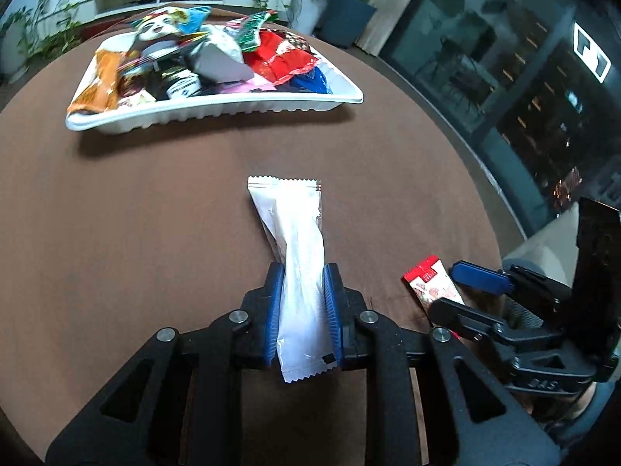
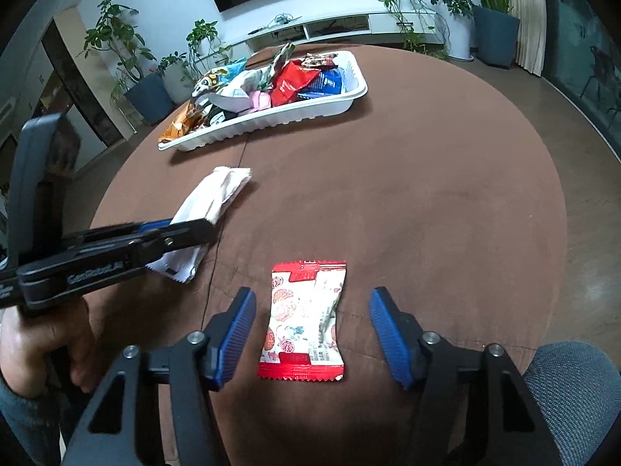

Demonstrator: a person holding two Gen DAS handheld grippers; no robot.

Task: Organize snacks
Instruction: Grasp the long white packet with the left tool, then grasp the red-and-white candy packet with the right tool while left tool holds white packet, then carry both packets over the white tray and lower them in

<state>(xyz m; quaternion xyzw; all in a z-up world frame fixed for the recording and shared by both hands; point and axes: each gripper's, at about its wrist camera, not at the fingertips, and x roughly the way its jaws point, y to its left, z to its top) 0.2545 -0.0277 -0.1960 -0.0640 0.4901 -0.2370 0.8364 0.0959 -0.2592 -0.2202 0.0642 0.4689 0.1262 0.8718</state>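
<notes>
Blue pads front and centre: the left gripper (image 1: 302,283) is clamped on a white packet (image 1: 299,272), both pads pressed against its sides, the packet's far end stretching out over the brown table (image 1: 155,213). To its right the right gripper (image 2: 312,310) hangs with fingers spread wide, gripping nothing, and a red-and-white packet (image 2: 304,320) lies flat on the table between the pads, touching neither. From the right wrist view, the white packet (image 2: 211,206) sits left of the red-and-white one, pinched in the left gripper (image 2: 202,229). Further out, well apart from both packets, a white tray (image 1: 233,106) stands at the far side of the table, heaped with mixed snacks (image 1: 217,54).
</notes>
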